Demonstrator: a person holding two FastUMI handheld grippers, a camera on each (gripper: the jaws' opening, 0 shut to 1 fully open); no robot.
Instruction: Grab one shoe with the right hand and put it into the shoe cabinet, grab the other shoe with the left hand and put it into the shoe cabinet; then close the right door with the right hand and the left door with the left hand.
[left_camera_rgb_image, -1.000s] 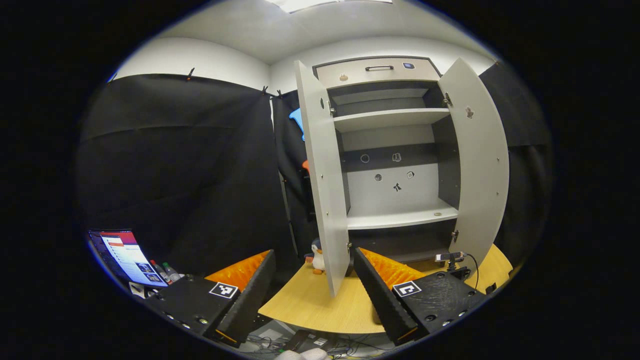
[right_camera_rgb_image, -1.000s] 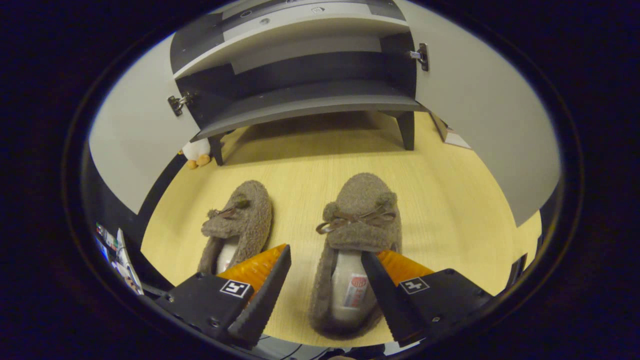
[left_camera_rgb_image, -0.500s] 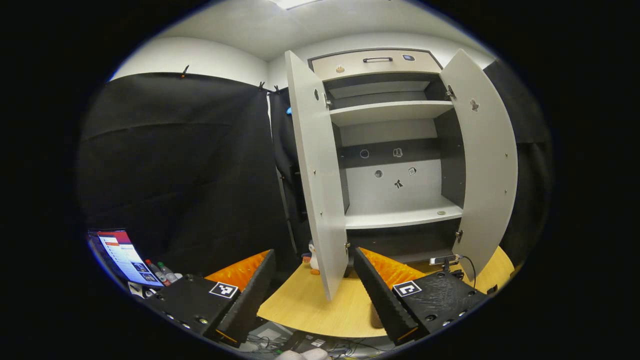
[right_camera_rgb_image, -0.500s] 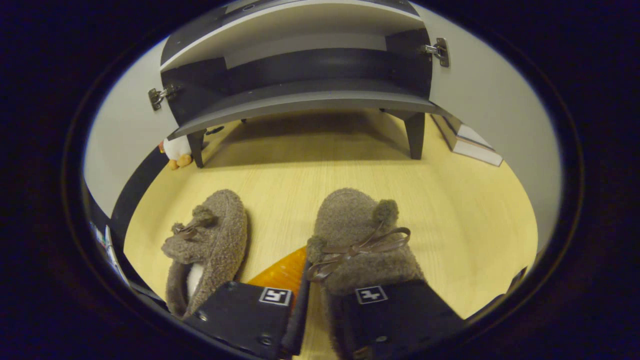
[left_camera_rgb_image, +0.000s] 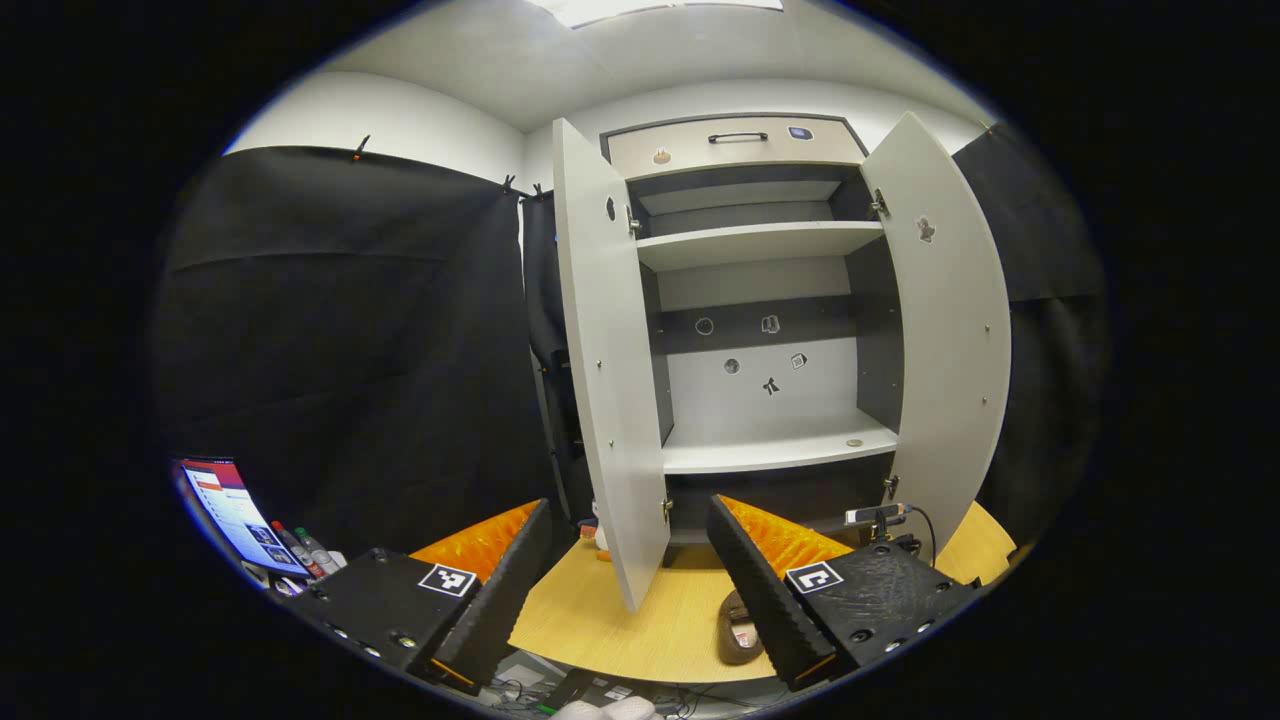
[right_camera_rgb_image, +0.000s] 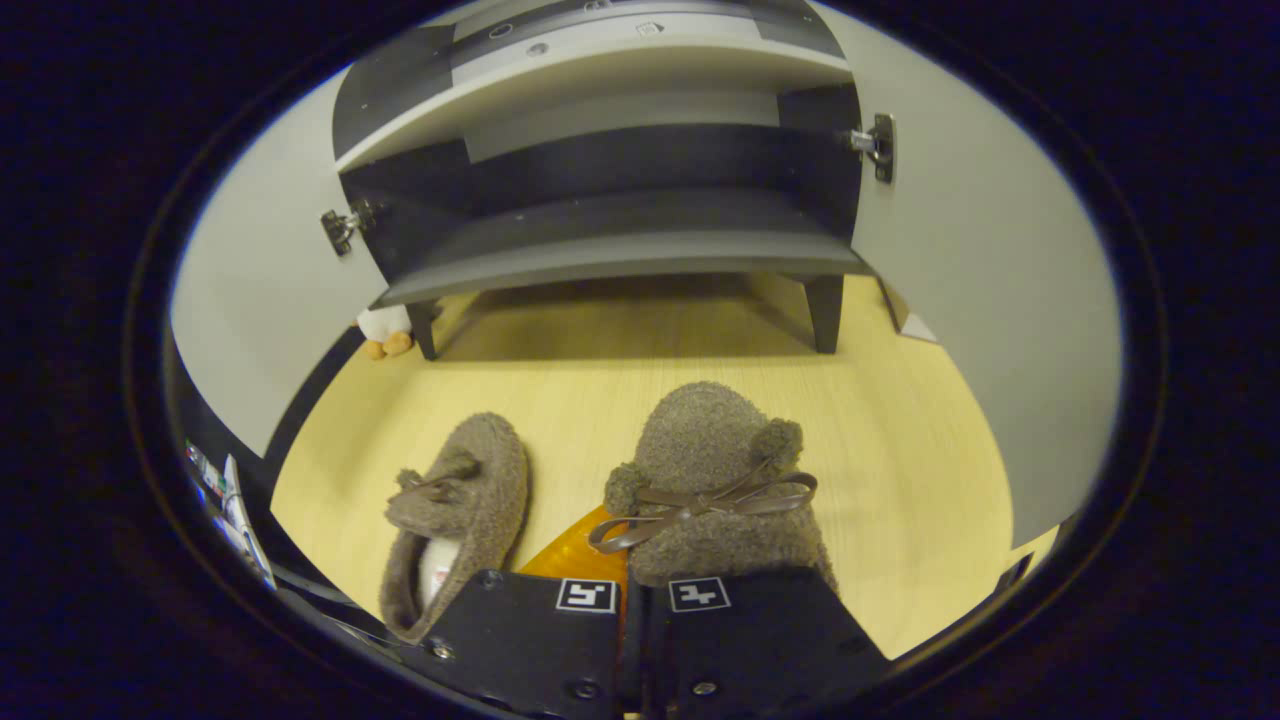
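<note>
Right gripper (right_camera_rgb_image: 640, 610) is clamped on one shoe (right_camera_rgb_image: 715, 480). Lift it level onto the shoe cabinet (right_camera_rgb_image: 620, 250) floor. Left gripper (left_camera_rgb_image: 625, 590) waits, fingers apart.

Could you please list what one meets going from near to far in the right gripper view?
Right gripper → gripped shoe → bare floor → cabinet leg → cabinet's bottom shelf.

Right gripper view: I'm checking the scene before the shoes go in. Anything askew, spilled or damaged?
Nothing stands out. Both fuzzy brown bow-tied slippers sit upright on the pale wooden floor: one in the right gripper, the other beside it. Both grey cabinet doors hang open.
</note>
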